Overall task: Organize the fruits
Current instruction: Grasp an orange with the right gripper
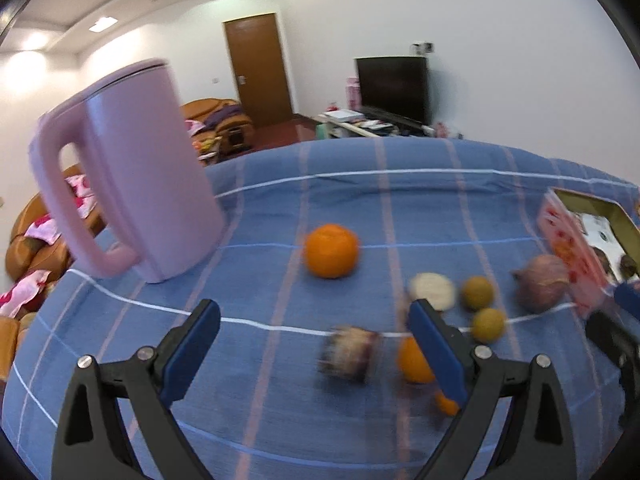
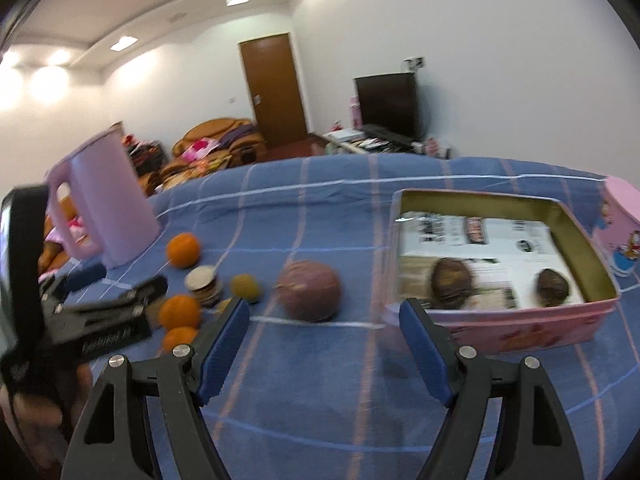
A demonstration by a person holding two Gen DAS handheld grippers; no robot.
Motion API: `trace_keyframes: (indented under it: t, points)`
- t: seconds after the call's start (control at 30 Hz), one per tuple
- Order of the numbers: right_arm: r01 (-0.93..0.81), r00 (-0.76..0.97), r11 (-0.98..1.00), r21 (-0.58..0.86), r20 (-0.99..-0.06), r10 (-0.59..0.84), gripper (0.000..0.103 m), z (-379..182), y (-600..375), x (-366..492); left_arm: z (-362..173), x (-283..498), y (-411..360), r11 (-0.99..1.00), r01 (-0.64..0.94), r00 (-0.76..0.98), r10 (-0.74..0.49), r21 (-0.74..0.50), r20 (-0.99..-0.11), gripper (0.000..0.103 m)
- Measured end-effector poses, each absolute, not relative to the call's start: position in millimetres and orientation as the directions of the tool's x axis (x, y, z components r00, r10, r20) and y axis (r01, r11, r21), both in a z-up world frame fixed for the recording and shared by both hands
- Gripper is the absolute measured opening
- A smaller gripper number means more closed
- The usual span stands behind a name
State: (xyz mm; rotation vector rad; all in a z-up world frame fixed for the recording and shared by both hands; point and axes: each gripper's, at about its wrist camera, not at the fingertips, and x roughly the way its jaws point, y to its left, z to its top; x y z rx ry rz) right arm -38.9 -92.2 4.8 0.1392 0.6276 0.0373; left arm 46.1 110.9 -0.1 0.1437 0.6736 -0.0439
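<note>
Purple fruit (image 2: 310, 296) between right tongs (image 2: 324, 344) tips — beyond, untouched.

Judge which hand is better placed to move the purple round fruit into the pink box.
Right. Its open tool faces the purple fruit, beside the pink box; the left tool faces the oranges.

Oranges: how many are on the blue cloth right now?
3. One orange sits by the pink kettle; a second orange lies nearer, beside the stacked jar; a third orange sits just below it, partly hidden by the left gripper.
</note>
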Motion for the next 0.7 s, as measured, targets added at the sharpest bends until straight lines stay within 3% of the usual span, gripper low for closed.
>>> trace_keyframes:
  t: [0.23,0.6,0.67,0.7]
  points:
    - [-0.118,0.755,0.984,0.131,-0.631,0.175,0.079,-3,-46,-30,4,59,150,0.999,-0.009,0.776,0.038,0.05,-0.63,0.097]
    - [-0.192,0.624,0.978,0.076,-0.76,0.181,0.077,-27,8,4,-2,61,147,0.998,0.036,0.764,0.011,0.06,-0.645,0.097]
    - [-0.198,0.603,0.977,0.083,-0.775,0.188,0.064,-31,11,8,-2,62,145,0.996,0.054,0.761,0.002,0.067,-0.649,0.097]
    - [-0.199,0.596,0.977,0.081,-0.781,0.186,0.063,-32,10,9,-3,62,143,0.995,0.062,0.759,0.004,0.079,-0.652,0.097]
